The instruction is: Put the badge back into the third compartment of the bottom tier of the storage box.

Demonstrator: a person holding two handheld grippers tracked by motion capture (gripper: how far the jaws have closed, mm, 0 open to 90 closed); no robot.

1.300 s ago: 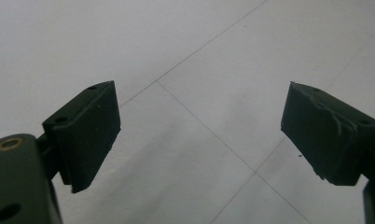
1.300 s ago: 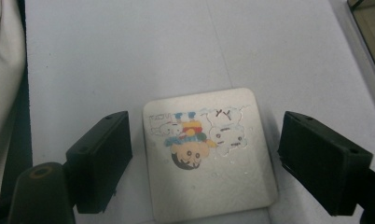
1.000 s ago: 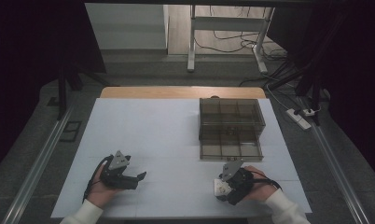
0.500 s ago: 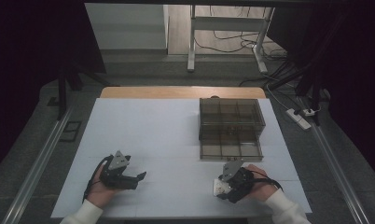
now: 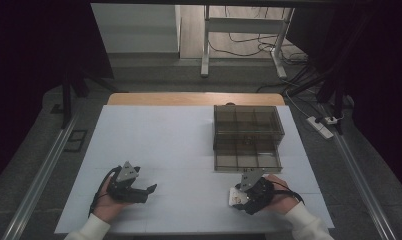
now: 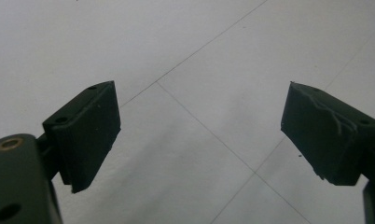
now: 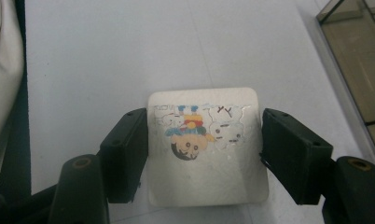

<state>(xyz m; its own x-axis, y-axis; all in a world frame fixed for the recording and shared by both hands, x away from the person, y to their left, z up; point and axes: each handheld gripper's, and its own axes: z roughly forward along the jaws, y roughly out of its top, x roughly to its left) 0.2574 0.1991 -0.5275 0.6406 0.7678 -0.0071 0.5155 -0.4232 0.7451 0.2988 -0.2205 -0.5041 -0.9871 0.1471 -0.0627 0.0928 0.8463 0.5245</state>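
Since the earlier frames little is changed: both grippers are kept at the near edge of the table, w/ the right one shifted only slightly over the white card.

Right gripper [image 7: 202, 154]: its two jaws are set at either side of one white card [image 7: 206, 147], touching its left and right edges, so the card is gripped betw. them. The card is square w/ rounded corners; a cartoon print is seen on it upside down, details too small to read. In the high view the right gripper [image 5: 244, 197] is held by the right hand [image 5: 276, 197], and the card [image 5: 235, 196] is seen low on the table, mostly covered.

Left gripper [image 6: 199, 135]: jaws spread wide apart, nothing betw. them, bare tabletop beneath. One pad [image 6: 332, 133] is scuffed w/ pale scratches. In the high view the left gripper [image 5: 148, 190] is held by the left hand [image 5: 106, 205].

Counted: 2 grippers, 2 hands, 1 card, 1 smoky clear box [image 5: 246, 137] w/ compartments, standing well beyond the right gripper on the white table [image 5: 169, 145]. Compartment count can't be told; contents are hard to make out. Both sleeves are cut off at the bottom edge.
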